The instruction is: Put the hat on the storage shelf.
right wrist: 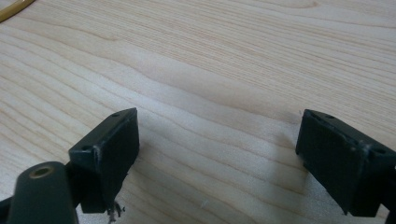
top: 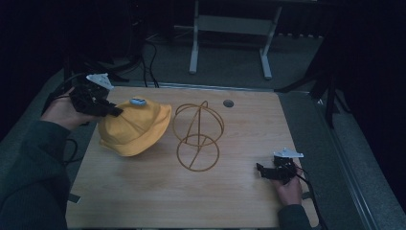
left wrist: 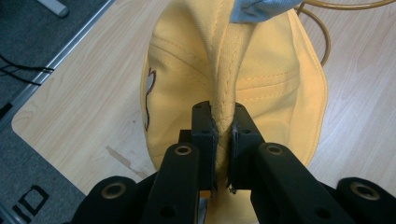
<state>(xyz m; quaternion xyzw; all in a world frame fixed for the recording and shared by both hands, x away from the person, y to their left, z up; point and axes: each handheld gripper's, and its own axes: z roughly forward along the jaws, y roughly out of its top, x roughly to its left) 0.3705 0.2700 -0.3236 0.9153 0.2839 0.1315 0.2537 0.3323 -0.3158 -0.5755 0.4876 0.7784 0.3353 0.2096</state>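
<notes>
A yellow bucket hat (top: 135, 128) with a small blue patch (top: 138, 101) on top hangs just over the left part of the wooden table (top: 158, 191). My left gripper (top: 114, 111) is shut on a fold of the hat's fabric (left wrist: 223, 100), pinched between both pads. A gold wire stand (top: 197, 136) made of rings rises at the table's middle, just right of the hat. My right gripper (top: 261, 169) rests low at the right front of the table, open, with bare wood (right wrist: 215, 112) between its jaws.
A round grommet hole (top: 228, 103) sits near the table's far edge. A white frame's legs (top: 193, 52) and cables (top: 148, 62) are on the floor beyond the table. A tape mark (left wrist: 119, 156) shows on the wood under the hat.
</notes>
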